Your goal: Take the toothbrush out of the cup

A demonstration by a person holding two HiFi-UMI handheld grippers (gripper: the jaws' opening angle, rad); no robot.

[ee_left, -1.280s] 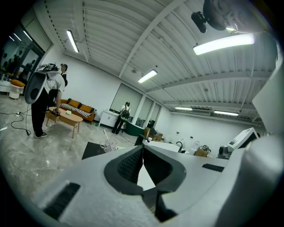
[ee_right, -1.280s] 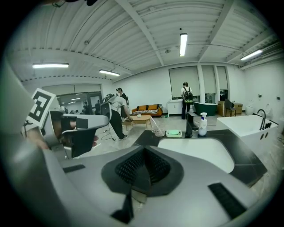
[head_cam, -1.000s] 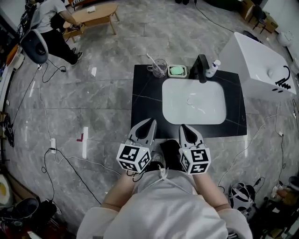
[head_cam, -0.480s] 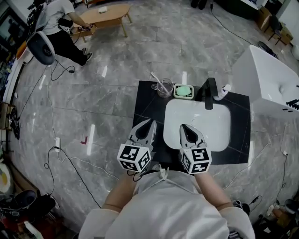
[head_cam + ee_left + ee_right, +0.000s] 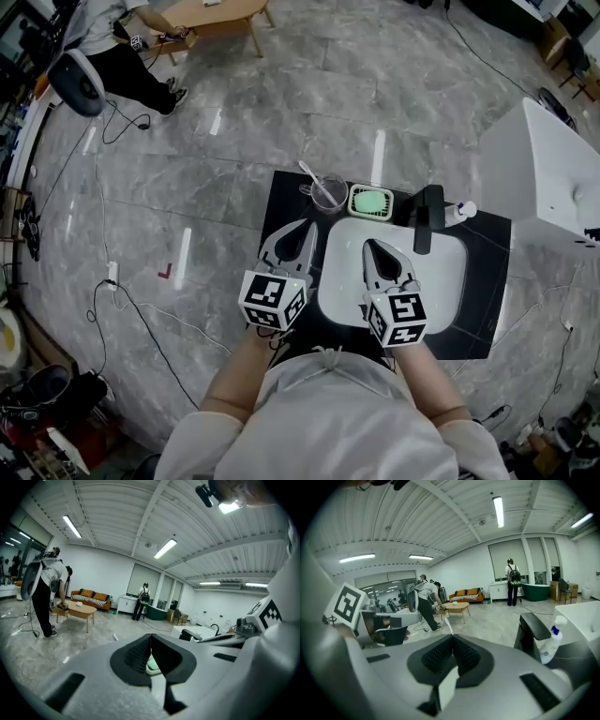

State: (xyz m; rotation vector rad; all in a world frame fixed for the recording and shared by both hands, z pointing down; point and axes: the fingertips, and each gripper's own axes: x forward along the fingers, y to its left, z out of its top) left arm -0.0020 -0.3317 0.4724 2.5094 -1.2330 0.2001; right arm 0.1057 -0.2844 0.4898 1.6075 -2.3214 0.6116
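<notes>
Bench (image 5: 287, 202): toothbrush (image 5: 308, 173) is held by cup (image 5: 329, 193) ahead of left claw (image 5: 304, 228). It and right claw (image 5: 371, 247) are closed, empty; opening is needed first.

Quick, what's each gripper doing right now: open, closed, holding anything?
Left gripper: closed, nothing between the jaws.
Right gripper: closed, nothing between the jaws.

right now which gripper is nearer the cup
Left. The left gripper is just short of the cup, slightly left; the right gripper is over the sink, farther off.
</notes>
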